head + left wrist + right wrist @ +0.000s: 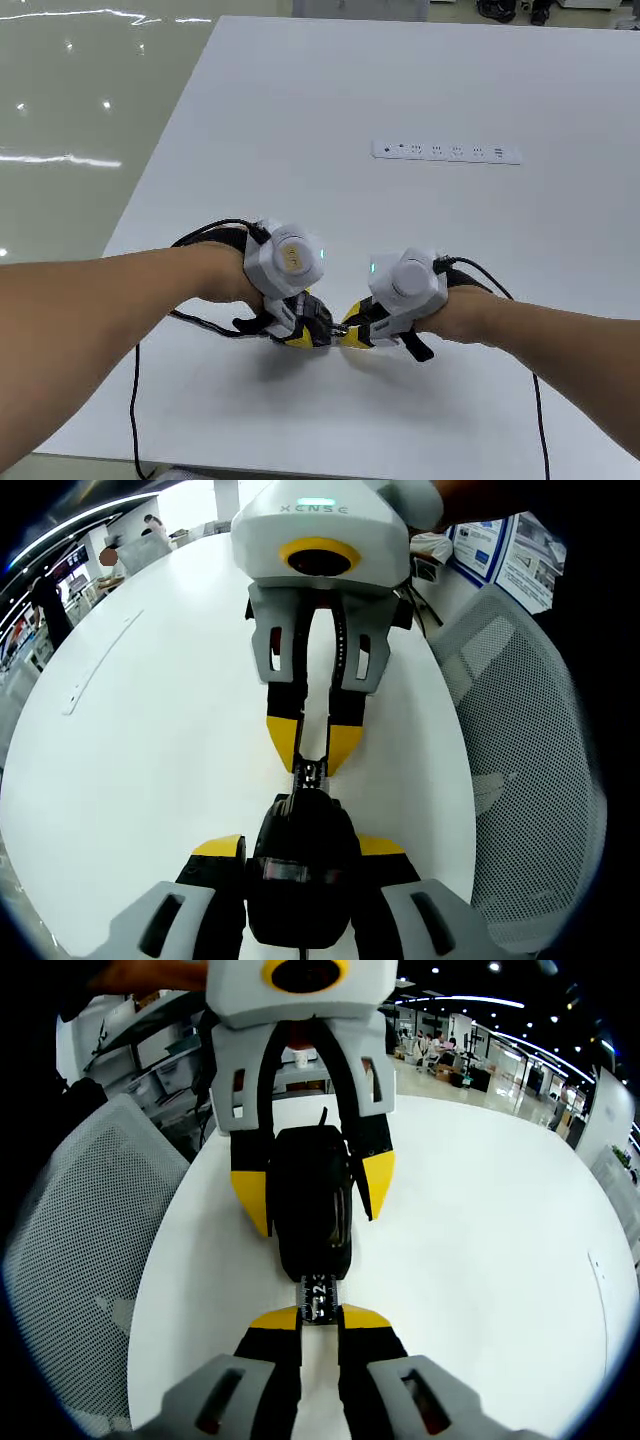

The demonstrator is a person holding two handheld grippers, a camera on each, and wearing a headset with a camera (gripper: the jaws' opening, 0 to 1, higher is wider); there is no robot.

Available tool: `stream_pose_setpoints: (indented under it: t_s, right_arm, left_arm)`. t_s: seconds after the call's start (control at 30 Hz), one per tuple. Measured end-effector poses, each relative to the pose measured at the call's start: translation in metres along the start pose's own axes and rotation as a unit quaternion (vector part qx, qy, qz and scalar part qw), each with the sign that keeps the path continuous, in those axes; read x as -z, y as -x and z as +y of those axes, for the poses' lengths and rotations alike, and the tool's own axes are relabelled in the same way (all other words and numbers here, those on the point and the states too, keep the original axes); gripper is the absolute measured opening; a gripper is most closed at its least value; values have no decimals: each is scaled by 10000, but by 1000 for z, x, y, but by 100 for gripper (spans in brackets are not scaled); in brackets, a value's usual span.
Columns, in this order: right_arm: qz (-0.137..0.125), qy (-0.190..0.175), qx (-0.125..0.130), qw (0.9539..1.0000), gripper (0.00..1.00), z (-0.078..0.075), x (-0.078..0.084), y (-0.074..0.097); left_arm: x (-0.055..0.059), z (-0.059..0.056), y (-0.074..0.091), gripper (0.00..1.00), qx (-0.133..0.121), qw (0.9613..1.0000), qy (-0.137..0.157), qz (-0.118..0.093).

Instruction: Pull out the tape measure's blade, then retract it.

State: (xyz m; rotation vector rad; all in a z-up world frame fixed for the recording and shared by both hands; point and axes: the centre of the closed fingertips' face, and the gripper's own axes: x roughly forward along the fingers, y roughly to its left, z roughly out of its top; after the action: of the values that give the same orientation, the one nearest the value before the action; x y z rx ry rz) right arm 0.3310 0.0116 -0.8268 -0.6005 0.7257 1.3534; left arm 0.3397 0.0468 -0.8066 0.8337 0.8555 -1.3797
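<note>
At the near edge of the white table (pixel 400 90), left gripper (pixel 300 848) clamps the black tape measure (pixel 313 1195), right gripper (pixel 320 1320) pinches its barely-out blade (pixel 319 1298), blade axis straight between facing tips.

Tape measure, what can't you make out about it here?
Left gripper view: the case sides sit behind the left tongs.
Right gripper view: the blade end is buried in the right tongs.
Head view: case and blade are tiny and mostly covered by both tongs.
</note>
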Motion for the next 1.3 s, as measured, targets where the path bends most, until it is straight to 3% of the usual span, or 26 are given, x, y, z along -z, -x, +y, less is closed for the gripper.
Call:
stream_pose_setpoints:
  t_s: [0.33,0.43,0.6,0.7,0.77,0.83,1.1,1.3]
  right_arm:
    - [-64,-84,4,9999,16,1,-2,-1]
    - [-47,-119,-37,9999,22,4,-2,-6]
    - [45,159,59,9998,18,3,-7,-13]
    - [3,121,73,9999,16,1,-13,-16]
    - [72,-130,27,9999,15,0,-11,-15]
    - [153,89,11,9998,14,1,-9,-14]
    - [232,-37,8,9997,13,-1,0,-9]
    - [239,-163,50,9996,13,-6,10,2]
  left_arm:
    - [-1,0,-1,38,4,10000,10,19]
    - [-1,1,-2,38,17,10000,28,28]
    - [-1,0,-2,38,13,10000,30,44]
    - [-1,0,-2,38,13,10000,35,37]
    - [-1,0,-2,38,22,10000,26,39]
    - [0,0,-1,38,39,10000,16,50]
    - [0,0,0,38,20,10000,13,36]
    - [0,4,2,38,20,9997,197,-117]
